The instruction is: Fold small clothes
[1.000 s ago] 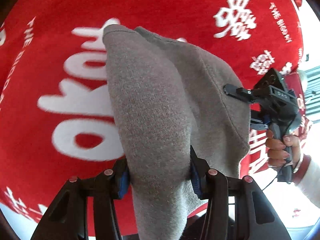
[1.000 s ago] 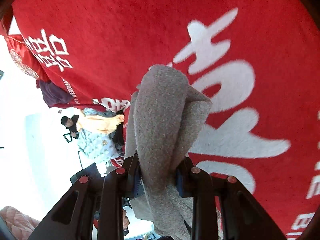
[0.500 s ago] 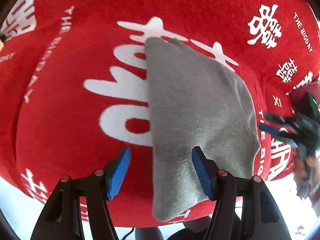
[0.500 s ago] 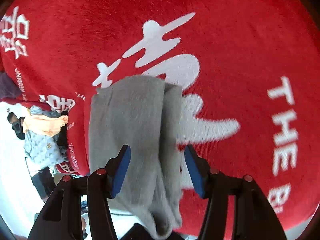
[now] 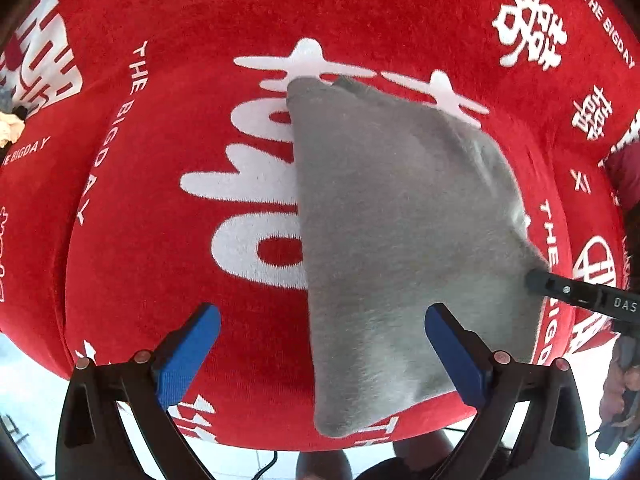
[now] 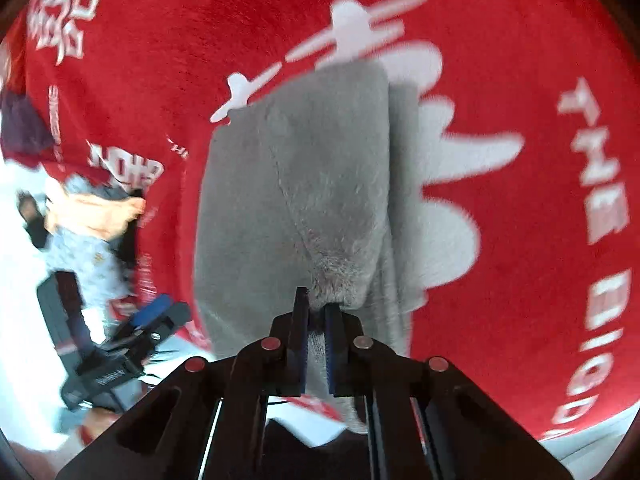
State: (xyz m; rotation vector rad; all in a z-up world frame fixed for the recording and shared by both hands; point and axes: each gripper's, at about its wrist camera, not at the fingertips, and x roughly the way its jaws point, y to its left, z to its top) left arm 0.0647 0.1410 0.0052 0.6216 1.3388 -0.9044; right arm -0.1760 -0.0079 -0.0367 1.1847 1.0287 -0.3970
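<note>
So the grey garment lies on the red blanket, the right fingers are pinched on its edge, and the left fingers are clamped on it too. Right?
Not quite: the left gripper is not clamped. In the left wrist view its blue fingers stand wide apart, still opening, touching nothing. The grey garment does lie on the red blanket, and the right gripper is pinched on its edge.

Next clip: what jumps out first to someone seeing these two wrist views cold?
The bright red plush cloth with big white lettering fills both views. On its middle lies a folded grey fleece garment. The right gripper has its jaws pinched on the garment's near edge, while the left gripper has its blue-padded jaws opening wide, with one corner of the garment lying between them.
</note>
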